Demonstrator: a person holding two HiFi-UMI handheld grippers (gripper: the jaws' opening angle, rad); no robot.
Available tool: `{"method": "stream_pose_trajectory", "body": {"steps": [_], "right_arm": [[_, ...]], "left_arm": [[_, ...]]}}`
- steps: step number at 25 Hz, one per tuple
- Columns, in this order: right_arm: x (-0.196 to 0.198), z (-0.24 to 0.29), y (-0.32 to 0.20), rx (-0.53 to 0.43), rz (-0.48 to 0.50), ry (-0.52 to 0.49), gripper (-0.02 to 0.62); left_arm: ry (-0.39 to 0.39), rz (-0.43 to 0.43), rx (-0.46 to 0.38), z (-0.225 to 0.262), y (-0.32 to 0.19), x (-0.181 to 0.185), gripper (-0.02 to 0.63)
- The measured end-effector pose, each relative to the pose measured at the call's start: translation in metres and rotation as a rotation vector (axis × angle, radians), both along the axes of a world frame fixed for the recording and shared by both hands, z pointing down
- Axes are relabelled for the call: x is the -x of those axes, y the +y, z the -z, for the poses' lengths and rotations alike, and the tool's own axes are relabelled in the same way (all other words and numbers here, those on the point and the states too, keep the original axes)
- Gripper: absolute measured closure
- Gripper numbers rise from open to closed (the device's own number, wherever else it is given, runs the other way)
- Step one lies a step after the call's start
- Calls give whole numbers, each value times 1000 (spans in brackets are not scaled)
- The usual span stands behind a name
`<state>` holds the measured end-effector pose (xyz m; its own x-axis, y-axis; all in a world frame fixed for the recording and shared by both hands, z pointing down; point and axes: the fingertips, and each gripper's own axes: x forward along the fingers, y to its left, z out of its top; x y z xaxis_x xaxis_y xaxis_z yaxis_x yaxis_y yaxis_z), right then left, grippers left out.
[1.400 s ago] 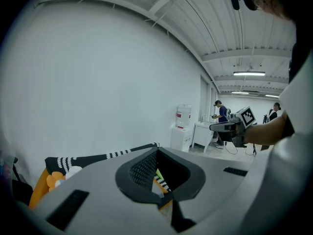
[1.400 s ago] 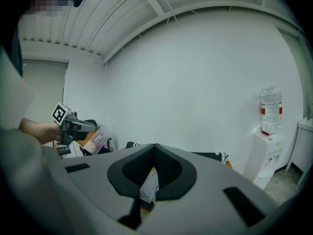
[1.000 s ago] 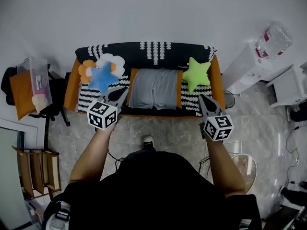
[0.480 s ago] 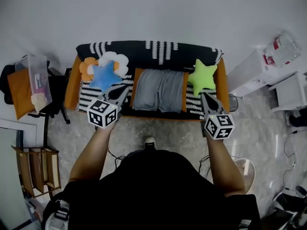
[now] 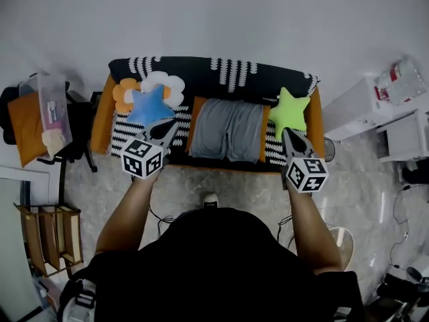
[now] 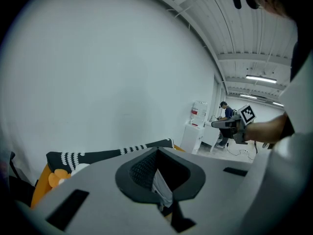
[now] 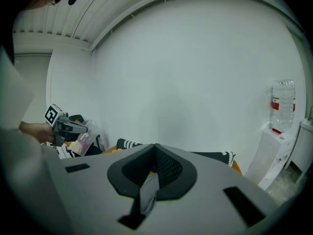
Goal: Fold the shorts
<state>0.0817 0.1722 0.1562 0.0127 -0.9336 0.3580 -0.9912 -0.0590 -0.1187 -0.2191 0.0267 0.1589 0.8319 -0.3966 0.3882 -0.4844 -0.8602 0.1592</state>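
Facing the sofa: a person stands in front of a low sofa (image 5: 100, 123) with orange sides and a black-and-white striped cover. Both arms are held out, with a gripper in each hand.
Shorts: grey shorts (image 5: 226, 131) lie spread flat on the middle seat, on an orange pad (image 5: 196, 116). The leg openings point toward the person. No fold shows, so the task looks to be at its very start.
Left gripper: the left gripper (image 5: 167, 129) has its jaws pressed together with nothing between them. Its tip hangs over the striped seat just left of the shorts, apart from the cloth.
Right gripper: the right gripper (image 5: 287, 135) also has its jaws together and is empty. Its tip is near the sofa's front edge, just right of the shorts.
Why held this way: with one gripper on each side of the shorts, the person seems set to take two edges at once. Both pairs of jaws would have to open first.
Cushions: a blue star cushion (image 5: 147, 106) and a flower cushion (image 5: 161, 82) sit at the left end, and a green star cushion (image 5: 289, 111) sits at the right end. That leaves the middle seat for the shorts alone.
Surroundings: a white cabinet (image 5: 358, 113) with a water bottle (image 5: 401, 79) on it stands to the right of the sofa.
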Motion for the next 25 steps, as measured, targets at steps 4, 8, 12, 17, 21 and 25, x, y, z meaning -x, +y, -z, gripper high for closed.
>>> {"method": "stream_pose_trajectory", "body": {"steps": [4, 8, 12, 17, 21, 25], "right_arm": [[10, 0, -16, 6, 5, 12, 586], [16, -1, -32, 13, 6, 22, 586], [24, 2, -44, 16, 15, 32, 586], [34, 6, -51, 15, 22, 41, 586], [42, 5, -59, 20, 33, 44, 586], [52, 5, -67, 22, 47, 47, 586]], "left_arm": [[7, 6, 1, -2, -15, 11, 589], [12, 9, 4, -5, -28, 22, 589], [17, 18, 7, -6, -36, 33, 589], [25, 32, 7, -6, -39, 50, 589], [22, 46, 8, -7, -44, 64, 589], [27, 61, 2, -4, -46, 75, 589]]}}
